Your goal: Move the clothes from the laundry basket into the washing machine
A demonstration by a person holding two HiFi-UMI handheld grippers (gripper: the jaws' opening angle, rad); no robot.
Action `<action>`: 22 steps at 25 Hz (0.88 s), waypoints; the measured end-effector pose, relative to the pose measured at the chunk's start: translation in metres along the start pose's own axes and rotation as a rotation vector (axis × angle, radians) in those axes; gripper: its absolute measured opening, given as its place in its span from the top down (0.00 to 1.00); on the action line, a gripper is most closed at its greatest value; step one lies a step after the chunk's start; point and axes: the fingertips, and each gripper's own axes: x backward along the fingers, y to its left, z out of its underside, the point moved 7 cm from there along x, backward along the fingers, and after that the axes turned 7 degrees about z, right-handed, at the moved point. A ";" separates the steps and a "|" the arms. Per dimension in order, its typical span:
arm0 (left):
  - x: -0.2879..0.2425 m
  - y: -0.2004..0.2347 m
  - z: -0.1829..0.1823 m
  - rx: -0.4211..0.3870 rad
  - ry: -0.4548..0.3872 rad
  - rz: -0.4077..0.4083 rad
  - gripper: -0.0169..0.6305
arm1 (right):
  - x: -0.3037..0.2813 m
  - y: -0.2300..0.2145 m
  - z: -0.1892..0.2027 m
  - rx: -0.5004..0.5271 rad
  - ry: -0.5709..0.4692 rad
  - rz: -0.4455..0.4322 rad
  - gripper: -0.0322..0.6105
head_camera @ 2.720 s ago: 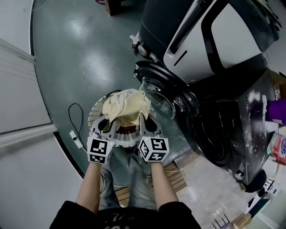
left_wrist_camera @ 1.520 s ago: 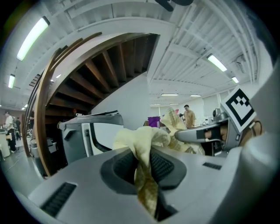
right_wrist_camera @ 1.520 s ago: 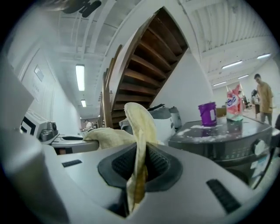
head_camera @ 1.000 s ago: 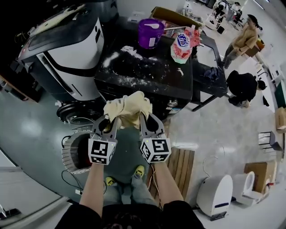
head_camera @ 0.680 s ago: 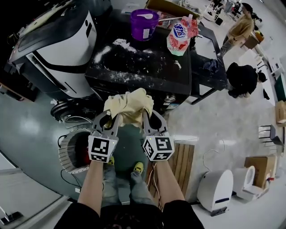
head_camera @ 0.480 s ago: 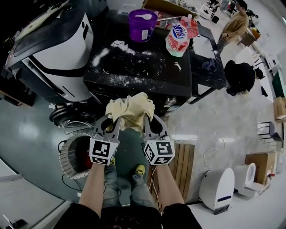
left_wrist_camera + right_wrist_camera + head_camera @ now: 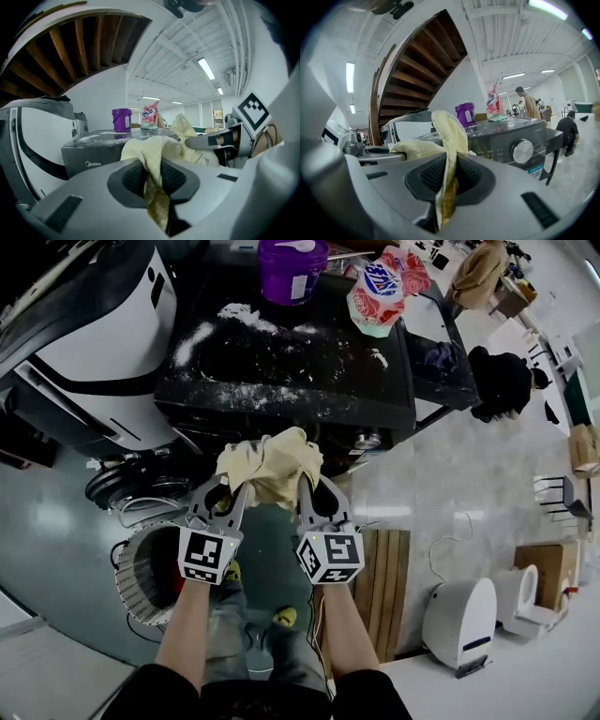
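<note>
both jaws nearly closed, pinching one pale yellow cloth: left gripper and right gripper side by side, cloth bunched between, raised before the dark washing machine marked "midea". laundry basket low left, partly behind the left arm. beyond, purple tub and red-white bag, print unreadable. open floor right.

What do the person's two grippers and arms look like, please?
The left gripper and the right gripper are grey, each with two curved jaws, dark ribbed pads and a white cube bearing black square markers. The forearms are bare below dark sleeves.
</note>
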 end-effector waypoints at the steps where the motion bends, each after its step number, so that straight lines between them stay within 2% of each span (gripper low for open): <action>1: -0.001 -0.001 0.007 0.002 -0.004 -0.012 0.88 | 0.000 -0.001 0.008 -0.004 0.000 -0.008 0.89; 6: -0.014 -0.024 0.045 0.018 -0.050 -0.071 0.88 | 0.000 -0.021 0.045 0.010 -0.012 -0.049 0.89; 10: -0.028 -0.028 0.092 0.045 -0.062 -0.097 0.88 | -0.009 -0.034 0.085 0.036 -0.012 -0.078 0.89; 16: -0.066 -0.029 0.165 -0.010 -0.071 -0.068 0.88 | -0.034 -0.062 0.166 0.023 -0.019 -0.050 0.89; 22: -0.109 -0.009 0.217 -0.044 -0.125 -0.070 0.88 | -0.078 -0.077 0.217 0.030 -0.080 -0.047 0.89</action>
